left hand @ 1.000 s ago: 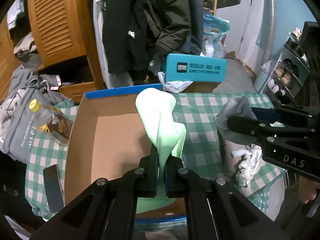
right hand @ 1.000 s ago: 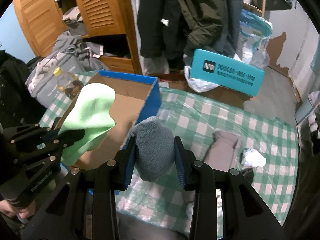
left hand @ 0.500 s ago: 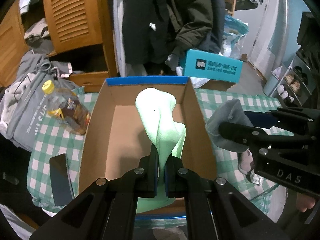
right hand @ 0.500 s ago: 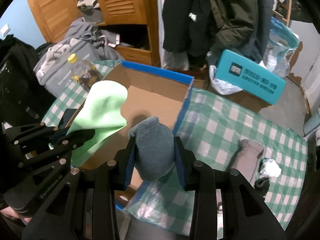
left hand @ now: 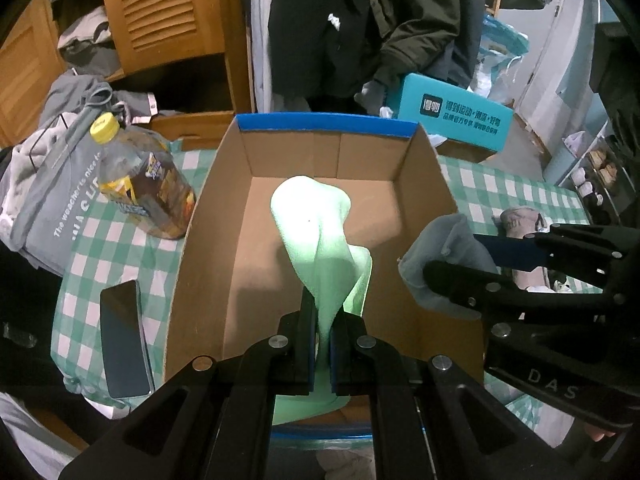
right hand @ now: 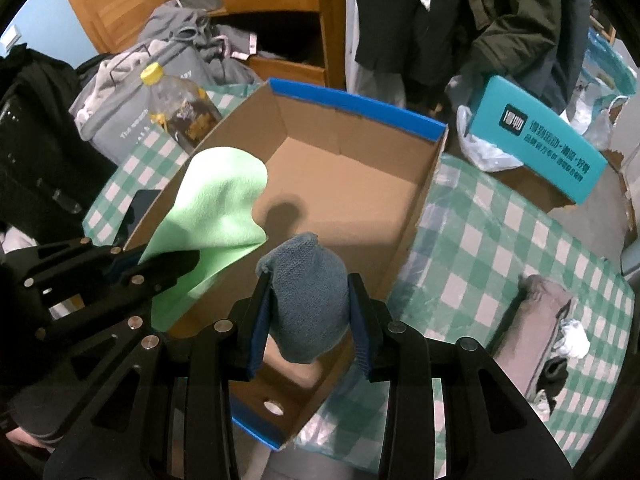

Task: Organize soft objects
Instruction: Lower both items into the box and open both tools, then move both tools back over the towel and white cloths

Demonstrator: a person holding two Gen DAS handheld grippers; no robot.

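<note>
**Two cloths held over an open carton**

Green-and-white checked cloth (right hand: 496,248) covers the table, with a wooden louvred wardrobe (left hand: 168,12) and hanging coats behind. On it stands an open cardboard box (left hand: 424,184) with blue-edged rims.

The left gripper (left hand: 320,320) is pinched tight on a light green cloth (left hand: 316,232), which stands with its long axis running away from the fingers, its rounded top toward the far wall of the box, over the box floor. The right gripper (right hand: 310,304) clamps a grey-blue knitted cloth (right hand: 308,280), its rounded end up and forward, above the box's near right corner.

Only the left wrist view shows a dark phone (left hand: 122,332) lying flat left of the box, beside a yellow-capped bottle (left hand: 140,184). Only the right wrist view shows a hole in the box's near wall, and it shows more plainly a brownish-grey cloth (right hand: 536,320) with a white crumpled thing (right hand: 574,340) lying on the table well to the right. A teal carton (right hand: 536,136) sits beyond.
</note>
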